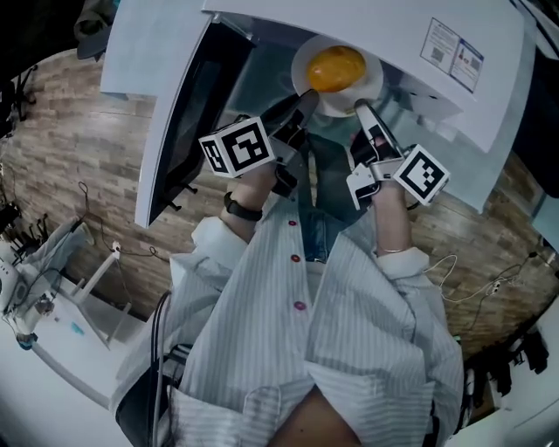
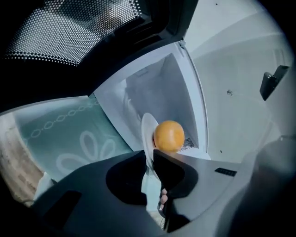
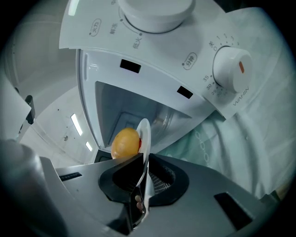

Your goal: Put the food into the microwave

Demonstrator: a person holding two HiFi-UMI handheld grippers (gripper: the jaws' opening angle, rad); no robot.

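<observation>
Small round white plate [image 1: 374,87] carrying a round orange-yellow piece of food [image 1: 336,68], held in the air right at the mouth of the white microwave [image 1: 402,26]. Left gripper [image 2: 148,159] pinching the plate's left rim, jaws nearly together with only the thin edge between them. Right gripper [image 3: 144,159] clamped the same way on the right rim. White door with dark mesh window [image 1: 179,122] standing wide open on the left, pale cavity just beyond the plate. Teal cloth with white flower print [image 2: 69,139] on the near side, below the plate.

Done so far, by the look of it: door open, plate up and at the opening. Left to do: carry the plate farther in, lower it onto the cavity floor, let go of both rims, draw back, probably shut the door. Worth minding: plate kept level, since round food could roll off.
</observation>
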